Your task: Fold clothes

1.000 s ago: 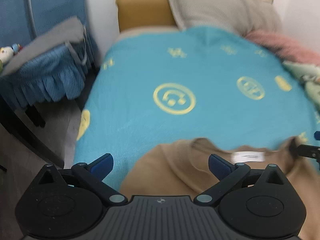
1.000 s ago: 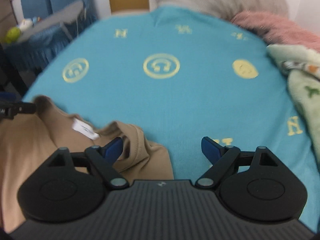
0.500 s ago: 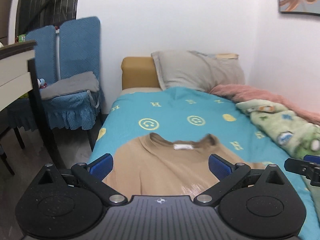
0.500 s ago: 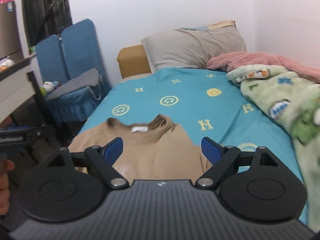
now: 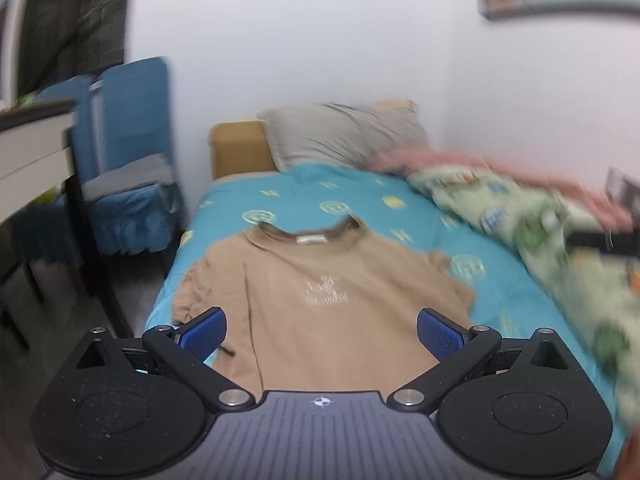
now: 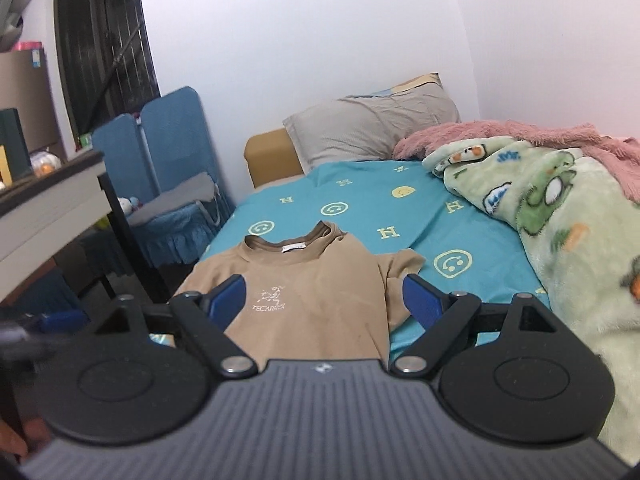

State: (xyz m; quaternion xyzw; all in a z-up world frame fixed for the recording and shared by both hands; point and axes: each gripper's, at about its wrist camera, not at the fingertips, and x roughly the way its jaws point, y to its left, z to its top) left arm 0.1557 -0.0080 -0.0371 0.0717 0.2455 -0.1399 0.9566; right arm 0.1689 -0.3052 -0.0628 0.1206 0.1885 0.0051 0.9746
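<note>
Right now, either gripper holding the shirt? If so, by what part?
Nothing held. Left gripper and right gripper are both open and empty, above the tan T-shirt, which lies flat on the bed.

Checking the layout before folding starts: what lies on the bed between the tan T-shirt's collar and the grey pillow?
Only bare teal sheet with yellow smileys and H marks separates the tan T-shirt from the grey pillow; clearest in the right wrist view.

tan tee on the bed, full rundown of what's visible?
The tan T-shirt lies front up and unfolded on the teal bedsheet, collar toward the pillow. Soft knit, ribbed neckline, white neck tag, pale chest logo. One short sleeve is rumpled at the bed's edge, the other bunched. Neither open set of tongs touches it.
</note>
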